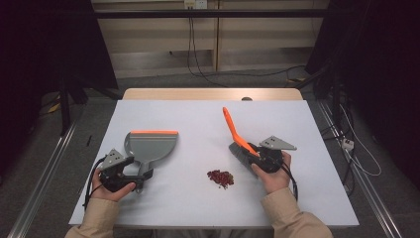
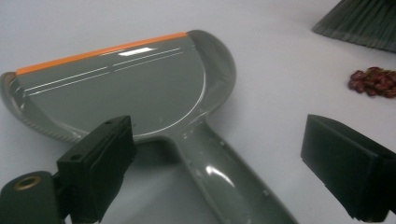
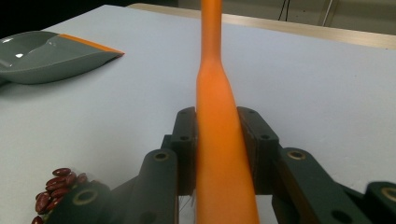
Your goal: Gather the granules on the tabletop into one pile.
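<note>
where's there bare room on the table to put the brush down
Free: the far table strip beyond the dustpan, and the near edge below the beans. Crowded: the middle, between dustpan, beans and the brush in the right gripper.

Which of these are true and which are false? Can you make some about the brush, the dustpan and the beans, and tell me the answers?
1. The right gripper is shut on the brush. True.
2. The dustpan is full of beans. False: it is empty; the beans lie in a pile on the table.
3. The left gripper squeezes the dustpan handle. False: its jaws stand apart on either side of the handle.
4. The dustpan has an orange edge. True.
5. The brush handle is green. False: it is orange.
</note>
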The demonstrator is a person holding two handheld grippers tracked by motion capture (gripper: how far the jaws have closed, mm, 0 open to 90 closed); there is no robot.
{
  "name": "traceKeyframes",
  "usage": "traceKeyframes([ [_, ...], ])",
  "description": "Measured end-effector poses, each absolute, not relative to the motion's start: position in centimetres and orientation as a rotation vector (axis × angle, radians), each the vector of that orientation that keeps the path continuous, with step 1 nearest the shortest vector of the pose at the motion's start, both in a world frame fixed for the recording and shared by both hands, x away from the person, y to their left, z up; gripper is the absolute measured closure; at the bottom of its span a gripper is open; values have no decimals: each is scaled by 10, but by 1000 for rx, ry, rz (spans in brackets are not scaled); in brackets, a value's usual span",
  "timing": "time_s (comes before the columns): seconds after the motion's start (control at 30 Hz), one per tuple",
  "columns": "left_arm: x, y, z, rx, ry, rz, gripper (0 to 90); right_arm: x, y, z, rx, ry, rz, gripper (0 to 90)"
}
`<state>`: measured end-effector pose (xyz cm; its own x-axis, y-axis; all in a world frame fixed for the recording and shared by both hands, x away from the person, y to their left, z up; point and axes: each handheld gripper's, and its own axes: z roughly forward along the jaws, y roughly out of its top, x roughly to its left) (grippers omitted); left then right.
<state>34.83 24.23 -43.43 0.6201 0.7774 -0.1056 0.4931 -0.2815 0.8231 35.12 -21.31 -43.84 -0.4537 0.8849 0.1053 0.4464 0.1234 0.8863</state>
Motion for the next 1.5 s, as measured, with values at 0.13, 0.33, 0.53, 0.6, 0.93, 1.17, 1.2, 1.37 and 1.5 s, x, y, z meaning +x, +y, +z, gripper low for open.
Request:
traceKeyframes([
  [0.13,349,246,-437,1964,1055,426,131,351,-212,-438,1257,1975,1267,703],
  [0.33,350,254,-437,1978,1124,425,162,350,-211,-437,1253,1976,1260,704],
  [0.53,352,270,-435,1975,1198,430,275,351,-211,-435,1256,1983,1247,703],
  [0.6,356,272,-435,1985,1196,423,326,351,-211,-434,1253,1992,1237,703],
  [0.93,375,255,-440,2094,1154,369,420,360,-209,-416,1239,2072,1142,693],
  [1.17,382,251,-443,2133,1139,338,504,368,-206,-415,1243,2136,1062,691],
  [1.2,383,251,-443,2137,1136,340,511,368,-206,-415,1250,2139,1054,691],
  [1.37,387,245,-443,2168,1111,305,595,371,-205,-413,1250,2162,1029,693],
  [1.5,389,244,-440,2210,1101,316,624,373,-204,-412,1260,2175,1013,694],
])
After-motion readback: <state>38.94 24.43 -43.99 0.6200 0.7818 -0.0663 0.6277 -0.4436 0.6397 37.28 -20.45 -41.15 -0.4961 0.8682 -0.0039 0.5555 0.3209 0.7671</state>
